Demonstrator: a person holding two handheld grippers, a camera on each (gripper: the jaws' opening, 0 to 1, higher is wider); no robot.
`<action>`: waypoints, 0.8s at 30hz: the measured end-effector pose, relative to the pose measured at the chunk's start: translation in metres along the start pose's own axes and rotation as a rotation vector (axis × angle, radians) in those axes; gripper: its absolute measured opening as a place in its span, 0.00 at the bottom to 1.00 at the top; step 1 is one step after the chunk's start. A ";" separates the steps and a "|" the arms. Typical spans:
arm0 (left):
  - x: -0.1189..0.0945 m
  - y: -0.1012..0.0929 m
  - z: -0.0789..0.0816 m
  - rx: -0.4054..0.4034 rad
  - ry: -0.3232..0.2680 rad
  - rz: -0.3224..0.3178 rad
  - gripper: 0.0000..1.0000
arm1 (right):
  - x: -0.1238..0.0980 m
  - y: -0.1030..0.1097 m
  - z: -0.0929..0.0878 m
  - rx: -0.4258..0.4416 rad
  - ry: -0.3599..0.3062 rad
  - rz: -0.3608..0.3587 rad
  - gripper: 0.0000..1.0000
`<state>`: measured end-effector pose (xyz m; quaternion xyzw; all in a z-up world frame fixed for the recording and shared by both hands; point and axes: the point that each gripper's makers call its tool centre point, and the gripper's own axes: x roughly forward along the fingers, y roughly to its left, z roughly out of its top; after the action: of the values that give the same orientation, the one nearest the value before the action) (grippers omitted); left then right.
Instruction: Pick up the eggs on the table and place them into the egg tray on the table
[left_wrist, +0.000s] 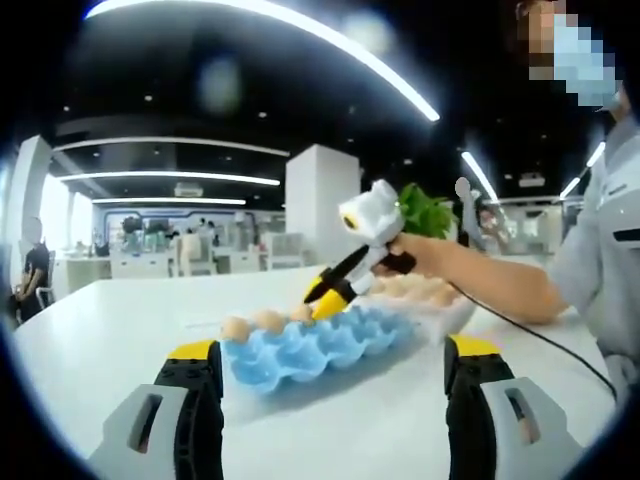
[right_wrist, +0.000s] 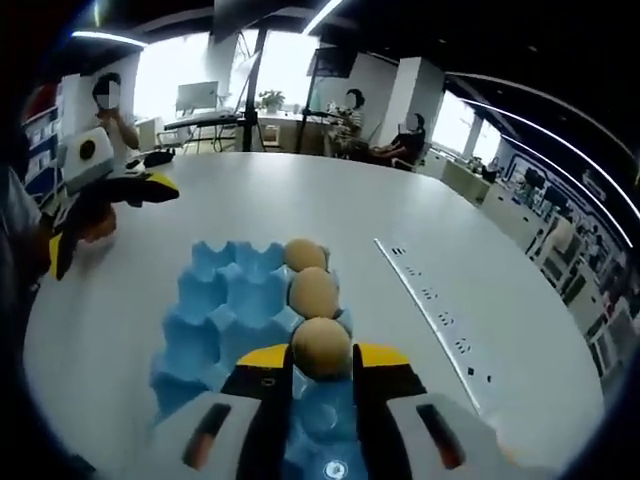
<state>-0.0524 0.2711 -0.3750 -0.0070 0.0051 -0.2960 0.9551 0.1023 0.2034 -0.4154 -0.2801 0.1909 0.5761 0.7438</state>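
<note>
Currently the right gripper (right_wrist: 321, 385) is closed on an egg (right_wrist: 321, 345), held over the blue egg tray (right_wrist: 215, 305) at the tray end nearest that gripper. 2 more eggs (right_wrist: 314, 291) sit seated in the same row, running away from the gripper along the tray side that faces the grey strip (right_wrist: 430, 300) on the table (right_wrist: 500, 330).

Risk 1: the held egg is gripped at its lower part only, so a slack or uneven squeeze could let it roll out and crack on the tray ridges. Risk 2: release off the cup centre would leave it perched on a divider, free to knock the neighbouring egg. Risk 3: excess squeeze could break the shell.

Orientation: the tray's long axis runs away from the right gripper, towards the far edge of the table. The held egg's own axis cannot be told.

The left gripper (left_wrist: 335, 400) stands wide and empty, short of the tray's near edge. Further eggs (left_wrist: 425, 290) lie in a group beyond the tray.
</note>
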 end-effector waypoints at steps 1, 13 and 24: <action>0.000 0.000 0.000 0.000 0.000 0.000 0.93 | 0.000 0.000 0.000 -0.001 0.002 -0.001 0.25; 0.000 0.000 0.000 0.001 -0.001 -0.001 0.93 | -0.009 -0.003 0.008 0.012 -0.038 -0.008 0.26; -0.001 0.001 0.000 0.010 -0.002 0.004 0.94 | -0.018 -0.001 0.015 -0.016 -0.043 -0.012 0.29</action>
<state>-0.0527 0.2720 -0.3754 -0.0026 0.0029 -0.2943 0.9557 0.0981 0.1992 -0.3932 -0.2747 0.1684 0.5792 0.7488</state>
